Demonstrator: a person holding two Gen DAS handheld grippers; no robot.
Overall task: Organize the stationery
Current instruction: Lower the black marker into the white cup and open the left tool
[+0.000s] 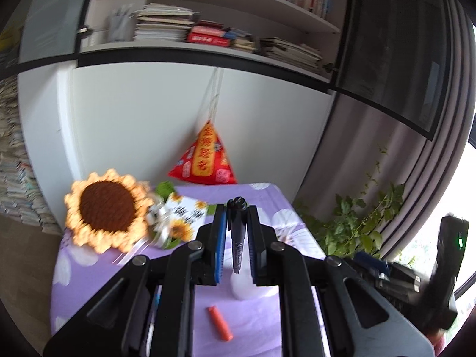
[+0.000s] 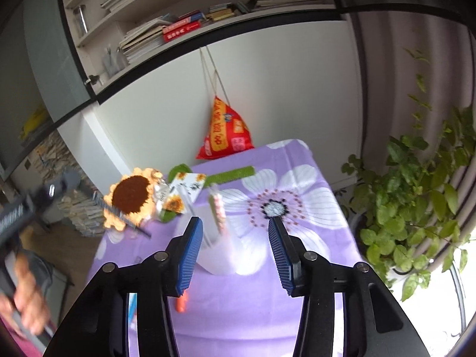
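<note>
My left gripper [image 1: 236,208] is shut on a black marker pen [image 1: 238,238], held upright above the purple flowered tablecloth [image 1: 119,282]. Just below the pen's lower end stands a translucent white cup [image 1: 244,285]. An orange marker [image 1: 219,322] lies on the cloth in front. My right gripper [image 2: 235,226] is open and empty, with the white cup [image 2: 220,250] between and just beyond its fingers; the cup holds a pink patterned pen [image 2: 217,208]. The orange marker [image 2: 181,303] lies partly hidden behind the right gripper's left finger.
A crocheted sunflower [image 1: 107,208] with a sunflower card [image 1: 181,217] lies at the table's back left. A red pyramid bag [image 1: 205,157] hangs against the white wall. A green strip [image 2: 232,174] lies at the back. A leafy plant [image 2: 416,193] stands right of the table.
</note>
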